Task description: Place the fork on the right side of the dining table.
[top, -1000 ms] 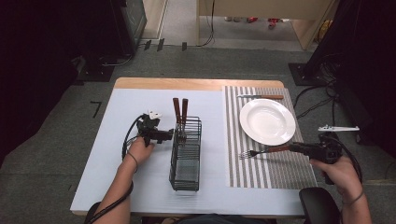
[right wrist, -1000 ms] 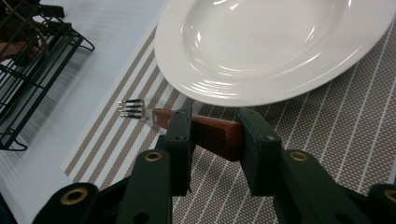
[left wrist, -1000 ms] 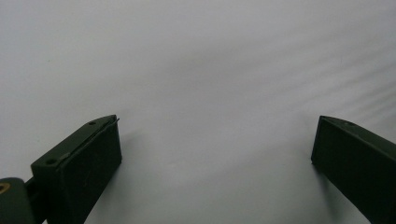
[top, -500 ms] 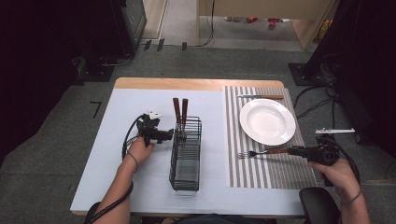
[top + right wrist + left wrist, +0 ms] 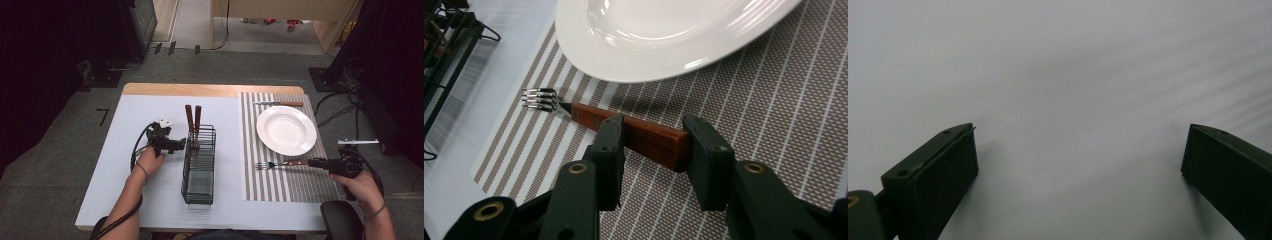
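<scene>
A fork [image 5: 277,164] with a wooden handle [image 5: 644,135] lies on the striped placemat [image 5: 295,185], just in front of the white plate [image 5: 286,130]. My right gripper [image 5: 316,163] [image 5: 655,129] is shut on the end of the fork's handle, one jaw on each side, and the tines point left. My left gripper [image 5: 176,145] [image 5: 1080,132] stands open over the bare white tabletop, nothing between its jaws. It hovers just left of the black wire basket [image 5: 199,167], which holds two upright wood-handled utensils [image 5: 192,117].
A wood-handled knife [image 5: 280,103] lies at the far edge of the placemat, behind the plate. The white table cover [image 5: 130,185] has free room left of the basket. The plate's rim [image 5: 659,65] is close above the fork.
My right gripper has come down and drawn slightly back with the fork, which now lies flat on the placemat. The left gripper has not moved.
</scene>
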Available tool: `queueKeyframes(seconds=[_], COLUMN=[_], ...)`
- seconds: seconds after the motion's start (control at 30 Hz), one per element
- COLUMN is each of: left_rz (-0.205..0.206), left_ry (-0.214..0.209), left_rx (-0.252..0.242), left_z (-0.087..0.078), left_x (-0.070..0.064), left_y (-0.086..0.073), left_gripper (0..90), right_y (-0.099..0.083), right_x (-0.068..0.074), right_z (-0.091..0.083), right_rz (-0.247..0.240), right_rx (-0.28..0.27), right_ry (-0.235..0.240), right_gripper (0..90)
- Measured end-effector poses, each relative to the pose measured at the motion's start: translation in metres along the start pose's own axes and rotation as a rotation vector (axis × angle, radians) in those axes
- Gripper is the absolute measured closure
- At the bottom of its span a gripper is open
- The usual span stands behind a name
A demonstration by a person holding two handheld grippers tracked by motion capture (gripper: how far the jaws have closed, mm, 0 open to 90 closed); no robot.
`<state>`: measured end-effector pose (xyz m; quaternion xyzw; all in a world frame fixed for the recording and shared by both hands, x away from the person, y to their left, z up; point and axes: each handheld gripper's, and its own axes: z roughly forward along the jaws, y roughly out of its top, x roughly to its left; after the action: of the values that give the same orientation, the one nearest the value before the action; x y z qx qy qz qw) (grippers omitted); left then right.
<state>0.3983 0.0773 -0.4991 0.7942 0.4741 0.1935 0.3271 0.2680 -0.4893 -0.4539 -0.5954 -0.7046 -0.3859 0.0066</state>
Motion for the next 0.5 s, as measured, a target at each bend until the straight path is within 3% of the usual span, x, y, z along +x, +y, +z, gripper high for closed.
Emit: queueKeyframes(seconds=[0.5], left_rz=[0.001], left_ry=[0.0], left_rx=[0.001], left_z=[0.0], left_x=[0.0], left_y=[0.0], left_gripper=[1.7], right_y=[-0.004], right_x=[-0.012], right_z=[0.007], right_rz=[0.021], right_rx=[0.018], right_ry=[-0.002], right_gripper=[60.1])
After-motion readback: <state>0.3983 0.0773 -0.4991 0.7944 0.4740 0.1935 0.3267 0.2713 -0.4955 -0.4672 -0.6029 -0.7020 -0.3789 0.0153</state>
